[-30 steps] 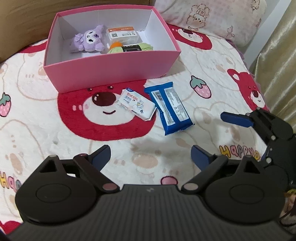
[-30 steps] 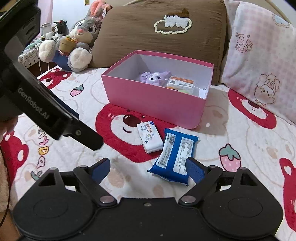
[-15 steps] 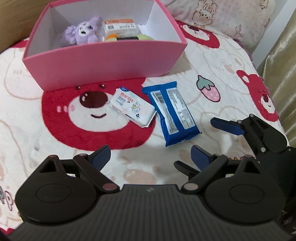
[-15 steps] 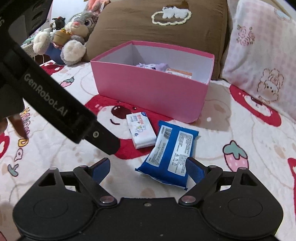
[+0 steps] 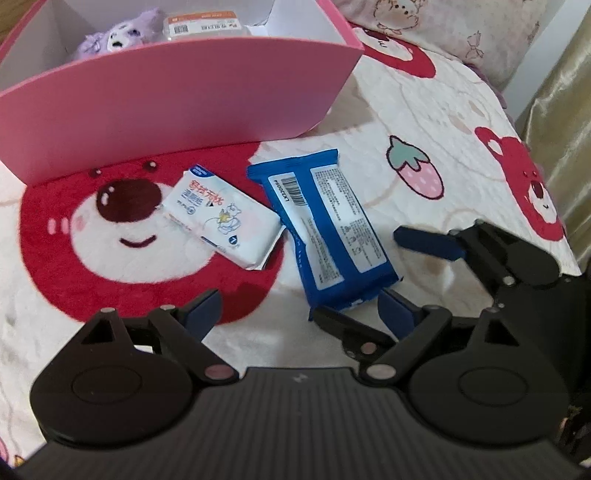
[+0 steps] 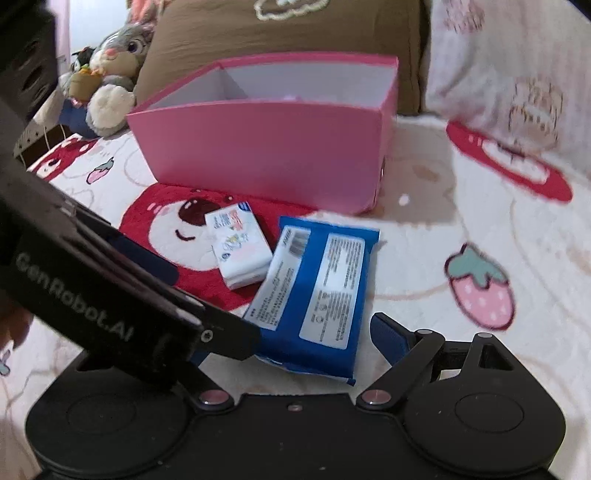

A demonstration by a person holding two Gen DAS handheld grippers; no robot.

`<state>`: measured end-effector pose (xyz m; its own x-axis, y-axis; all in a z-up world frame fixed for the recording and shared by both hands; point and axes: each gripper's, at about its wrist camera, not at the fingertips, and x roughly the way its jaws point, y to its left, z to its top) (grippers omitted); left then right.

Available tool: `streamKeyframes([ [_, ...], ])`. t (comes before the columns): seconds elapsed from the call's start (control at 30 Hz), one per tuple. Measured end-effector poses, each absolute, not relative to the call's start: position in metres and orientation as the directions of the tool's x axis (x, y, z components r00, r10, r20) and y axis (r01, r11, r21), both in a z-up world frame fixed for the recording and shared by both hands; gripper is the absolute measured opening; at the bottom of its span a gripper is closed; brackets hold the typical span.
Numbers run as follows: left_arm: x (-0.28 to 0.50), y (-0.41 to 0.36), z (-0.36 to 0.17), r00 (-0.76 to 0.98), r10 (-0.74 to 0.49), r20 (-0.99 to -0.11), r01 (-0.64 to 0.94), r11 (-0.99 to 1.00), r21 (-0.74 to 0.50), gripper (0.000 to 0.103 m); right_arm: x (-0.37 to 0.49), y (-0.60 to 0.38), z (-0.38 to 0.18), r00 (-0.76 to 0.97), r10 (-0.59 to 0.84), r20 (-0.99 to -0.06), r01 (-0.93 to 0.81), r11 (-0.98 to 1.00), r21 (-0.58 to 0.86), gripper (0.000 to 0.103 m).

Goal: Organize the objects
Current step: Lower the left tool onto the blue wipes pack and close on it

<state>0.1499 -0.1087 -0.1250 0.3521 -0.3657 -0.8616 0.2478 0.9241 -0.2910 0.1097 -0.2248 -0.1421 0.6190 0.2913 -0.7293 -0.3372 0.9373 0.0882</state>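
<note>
A blue packet [image 5: 325,229] [image 6: 317,288] and a white tissue pack [image 5: 221,218] [image 6: 240,247] lie side by side on the bedspread before a pink box [image 5: 177,99] [image 6: 266,147]. The box holds a purple plush [image 5: 118,33] and an orange-labelled container [image 5: 203,26]. My left gripper [image 5: 299,306] is open, low over the bedspread, just short of both packs. My right gripper [image 6: 288,347] is open, with the blue packet's near end between its fingers. In the left wrist view the right gripper [image 5: 388,273] shows at the packet's near right end.
A brown pillow [image 6: 280,33] and a pink patterned pillow [image 6: 509,62] lie behind the box. A grey rabbit plush [image 6: 110,70] sits at the back left. A gold curtain [image 5: 561,122] hangs at the bed's right side.
Both grippers have moved forward and down toward the two packs. The right gripper's fingers now flank the blue packet's near end. The packs and box have not moved.
</note>
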Motion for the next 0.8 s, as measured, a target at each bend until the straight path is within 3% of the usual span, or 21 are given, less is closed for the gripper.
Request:
streamKeyframes([
  [0.13,0.157,-0.112,-0.132,0.332,-0.390,-0.859,0.239,0.916,-0.323,0.087,0.118,-0.234,-0.154,0.585,0.345,-0.734,-0.302,0.933,0.197,0.091],
  [0.23,0.161,-0.113,-0.137,0.326,-0.395,-0.859,0.233,0.914,-0.332,0.077,0.119,-0.237,-0.158,0.584,0.358,-0.729,-0.300,0.929,0.216,0.091],
  [0.33,0.166,-0.114,-0.144,0.322,-0.394,-0.861,0.210,0.916,-0.340,0.065,0.122,-0.236,-0.158,0.577,0.363,-0.731,-0.305,0.927,0.220,0.091],
  [0.6,0.174,-0.115,-0.152,0.369,-0.414,-0.832,0.179,0.910,-0.374,0.057,0.130,-0.230,-0.160,0.573,0.339,-0.746,-0.322,0.930,0.176,0.091],
  [0.7,0.178,-0.112,-0.153,0.396,-0.428,-0.813,0.153,0.903,-0.401,0.050,0.132,-0.228,-0.160,0.582,0.328,-0.744,-0.318,0.934,0.163,0.090],
  [0.77,0.181,-0.112,-0.154,0.410,-0.444,-0.797,0.150,0.894,-0.421,0.034,0.135,-0.227,-0.160,0.593,0.315,-0.741,-0.303,0.940,0.157,0.086],
  [0.8,0.182,-0.111,-0.154,0.407,-0.462,-0.788,0.149,0.885,-0.441,0.031,0.136,-0.227,-0.160,0.597,0.311,-0.739,-0.296,0.942,0.158,0.082],
])
